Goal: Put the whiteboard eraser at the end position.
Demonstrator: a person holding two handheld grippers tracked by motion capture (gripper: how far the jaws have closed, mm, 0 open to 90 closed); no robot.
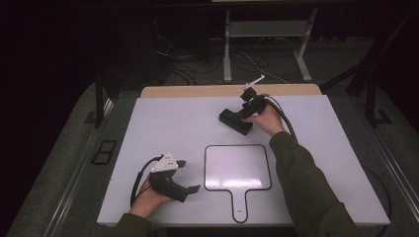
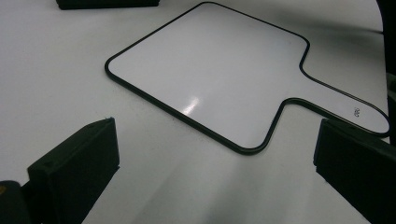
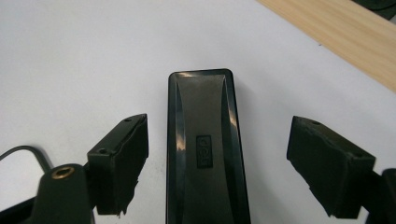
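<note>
Over at the far side of the counter [image 1: 148, 123], the right gripper [image 3: 217, 154] sits with jaws apart around the black eraser [image 3: 205, 140], not touching it. Looks like it's just been set down, so next is probably backing clear. Left gripper [image 2: 215, 172] rests wide open near the small whiteboard [image 2: 210, 70].

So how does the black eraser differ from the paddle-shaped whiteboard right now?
The eraser is a solid black, narrow block; the whiteboard is white, flat, wide, black-rimmed, with a handle. The eraser lies between the right hand-held gripper's open jaws, unclamped; the whiteboard lies untouched. Both rest on the white table.
</note>
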